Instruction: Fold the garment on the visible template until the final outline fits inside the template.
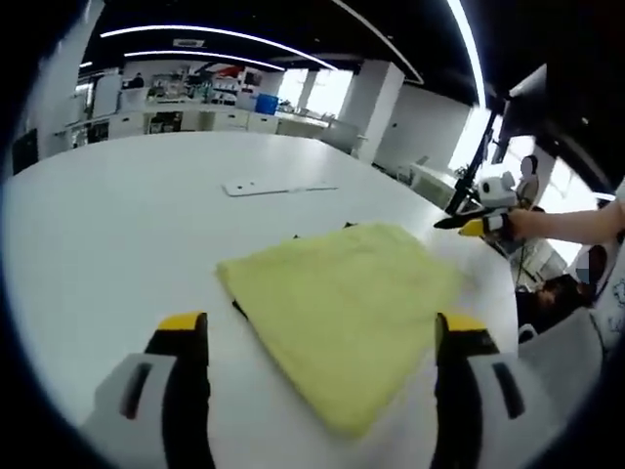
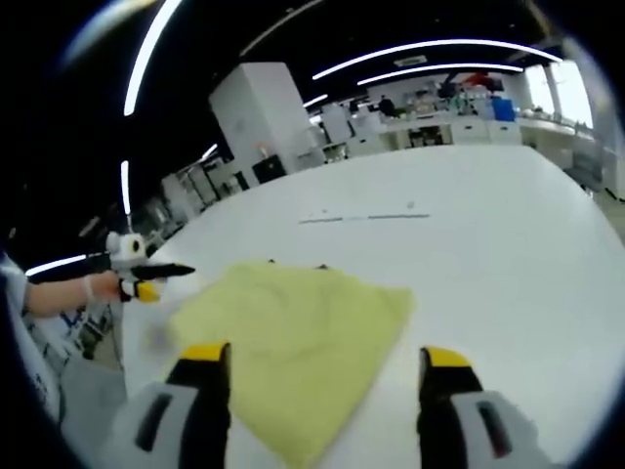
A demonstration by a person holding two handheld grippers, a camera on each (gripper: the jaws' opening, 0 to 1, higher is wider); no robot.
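Yellow garment (image 1: 347,313), folded, flat on white worktop (image 1: 127,225): soft, light, limp. I'd pinch corners. My left tool (image 1: 322,337) and right tool (image 2: 317,366): jaws apart, empty.

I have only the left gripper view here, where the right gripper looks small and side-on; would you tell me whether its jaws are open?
Observer: Yes. In the right gripper view, the right gripper has its jaws wide apart with nothing held between them.
Operator: Thank you. Where does the garment sit from that side?
Observer: The yellow garment lies folded flat on the white table, and its near corner points in between those open jaws.
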